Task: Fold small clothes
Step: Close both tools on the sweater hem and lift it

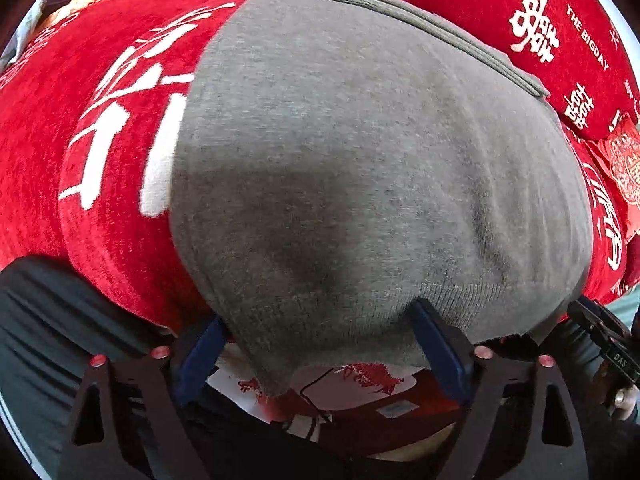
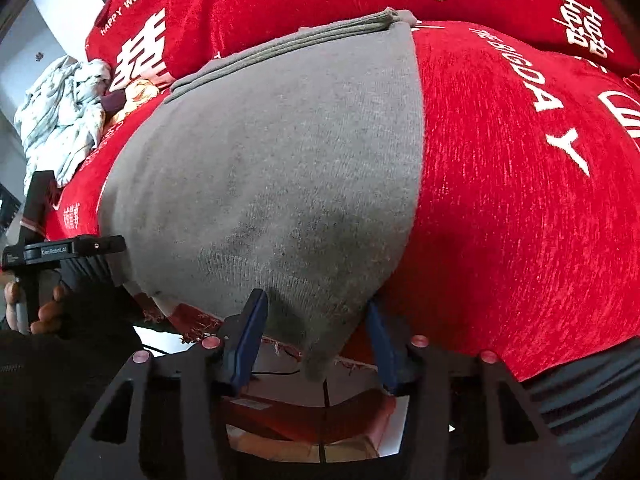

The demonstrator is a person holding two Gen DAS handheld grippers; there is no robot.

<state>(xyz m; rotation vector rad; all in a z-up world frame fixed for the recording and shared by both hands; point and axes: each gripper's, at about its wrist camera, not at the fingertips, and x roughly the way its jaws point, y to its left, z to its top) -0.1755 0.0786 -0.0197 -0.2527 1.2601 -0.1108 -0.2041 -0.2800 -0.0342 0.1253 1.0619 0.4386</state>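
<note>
Left wrist view: a grey knit garment fills the frame, soft and fuzzy, spread flat on a red plush cover with white woven characters. A ribbed, layered band runs along its far edge, and the near hem droops off the front, tapering to a point between the blue pads. The left gripper stands wide, fingers astride that hanging corner; whether the pads touch the cloth, I cannot tell. Below the hem, a glimpse of red fringe. At far right, the other gripper's black body peeks in.

Right wrist view: same garment, seen from its other side, ribbed band again at the far edge, darker smudges in the weave. The right gripper is wide too, its corner of the hem dangling between the blue fingers. Only here: a crumpled pale cloth far left, "HAPPY WEDDING" lettering on a red cushion, and a hand gripping the left tool's handle
</note>
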